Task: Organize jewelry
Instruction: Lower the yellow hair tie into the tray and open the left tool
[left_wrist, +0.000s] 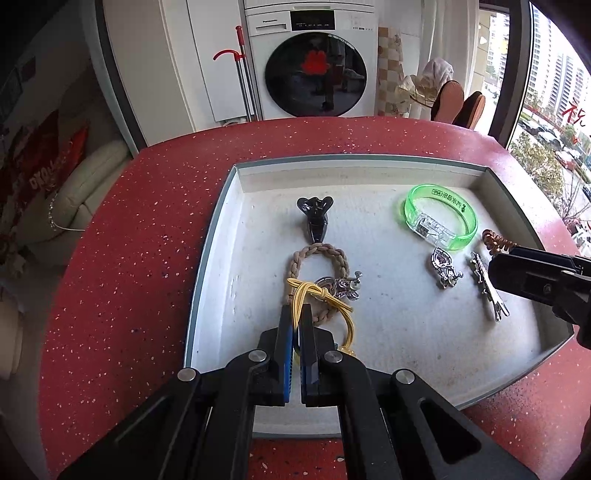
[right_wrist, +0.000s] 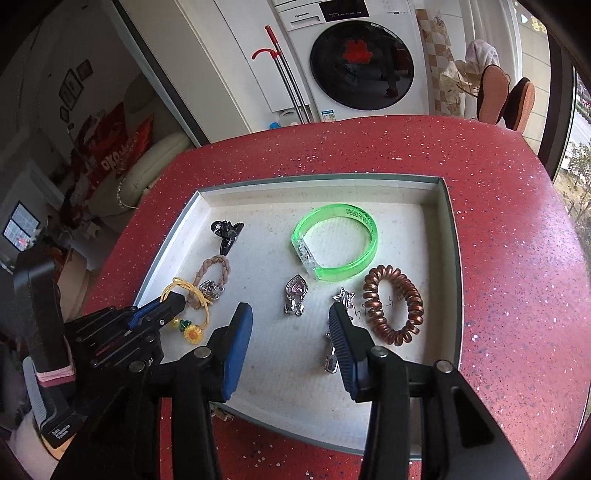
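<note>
Gripping the yellow hair tie (left_wrist: 314, 295) with our left gripper (left_wrist: 295, 317), we keep its fingers clenched on the elastic at six o'clock in the white tray (left_wrist: 229, 206), where it lies over the braided tie (left_wrist: 317, 258). Our right gripper (right_wrist: 291, 321) is released, with nothing between its fingers; the star clip (right_wrist: 341, 299) sits just beside its right finger. The green bracelet (right_wrist: 334, 243) lies at twelve o'clock of that gripper, the copper coil tie (right_wrist: 393, 306) at two.

Bright window daylight from right; sharp; fisheye-bent, dark corners.
</note>
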